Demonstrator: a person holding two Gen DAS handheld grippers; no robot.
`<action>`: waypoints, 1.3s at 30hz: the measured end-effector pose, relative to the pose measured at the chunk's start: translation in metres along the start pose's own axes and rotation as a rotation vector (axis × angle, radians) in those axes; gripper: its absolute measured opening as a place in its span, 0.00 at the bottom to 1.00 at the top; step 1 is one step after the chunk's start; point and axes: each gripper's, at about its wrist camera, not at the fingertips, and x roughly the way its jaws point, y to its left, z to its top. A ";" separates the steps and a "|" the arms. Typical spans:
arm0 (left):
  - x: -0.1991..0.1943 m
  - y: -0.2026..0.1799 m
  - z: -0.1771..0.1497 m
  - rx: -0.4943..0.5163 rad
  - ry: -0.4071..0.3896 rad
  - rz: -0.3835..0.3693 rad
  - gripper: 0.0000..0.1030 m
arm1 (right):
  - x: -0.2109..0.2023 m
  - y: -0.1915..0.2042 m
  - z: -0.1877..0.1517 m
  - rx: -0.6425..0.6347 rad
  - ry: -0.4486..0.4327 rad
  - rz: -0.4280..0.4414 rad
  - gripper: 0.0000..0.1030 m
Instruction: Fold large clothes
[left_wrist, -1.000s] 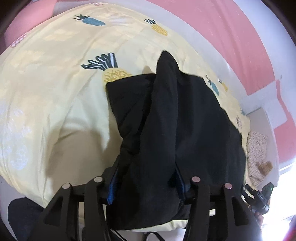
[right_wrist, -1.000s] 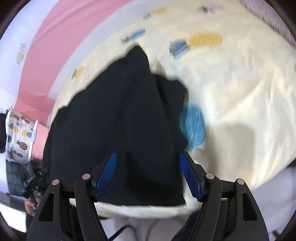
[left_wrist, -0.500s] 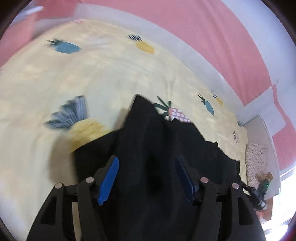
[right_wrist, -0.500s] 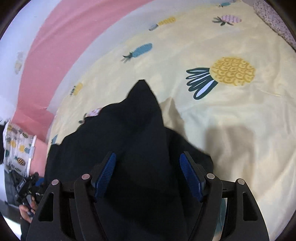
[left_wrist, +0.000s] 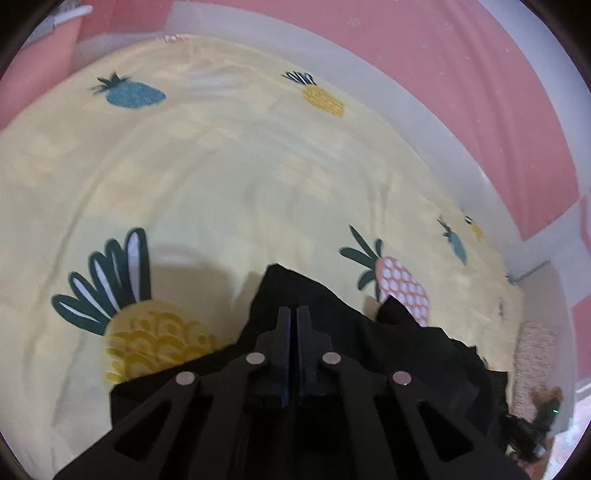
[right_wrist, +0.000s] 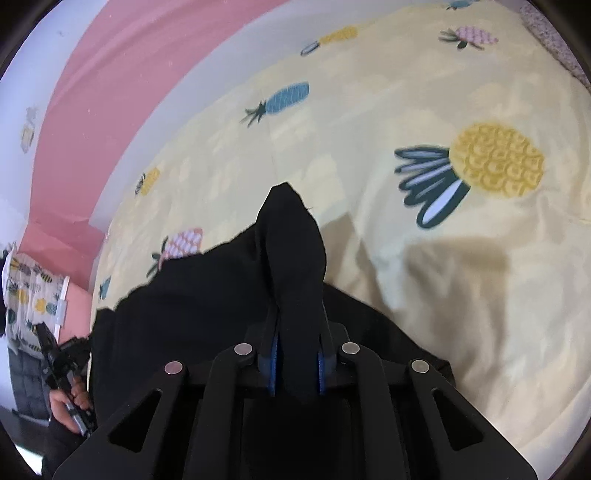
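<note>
A large black garment (left_wrist: 399, 354) lies on a yellow pineapple-print bedsheet (left_wrist: 221, 192). In the left wrist view my left gripper (left_wrist: 293, 314) is shut on a corner of the black garment, whose tip sticks out just beyond the fingers. In the right wrist view my right gripper (right_wrist: 297, 328) is shut on another corner of the black garment (right_wrist: 192, 295); a peaked fold of cloth stands up between its fingers. The bedsheet (right_wrist: 424, 92) stretches ahead of both grippers.
A pink and white wall (left_wrist: 461, 92) runs behind the bed. A pineapple-print pillow (right_wrist: 33, 291) sits at the far left of the right wrist view. The hand with the other gripper (right_wrist: 70, 376) shows at the lower left there.
Both grippers, open half a second ago, have closed on the garment's corners. Both views have shifted forward over the bed, showing more sheet beyond the garment.
</note>
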 end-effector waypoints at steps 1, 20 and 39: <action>-0.002 0.002 0.000 -0.003 0.005 -0.021 0.12 | -0.001 -0.003 0.001 0.003 0.008 0.013 0.22; 0.021 -0.008 0.002 0.020 -0.031 -0.033 0.21 | 0.014 0.022 0.033 -0.074 -0.073 -0.062 0.16; 0.049 -0.003 -0.005 0.030 -0.008 0.079 0.38 | 0.031 0.018 0.021 -0.073 -0.065 -0.210 0.36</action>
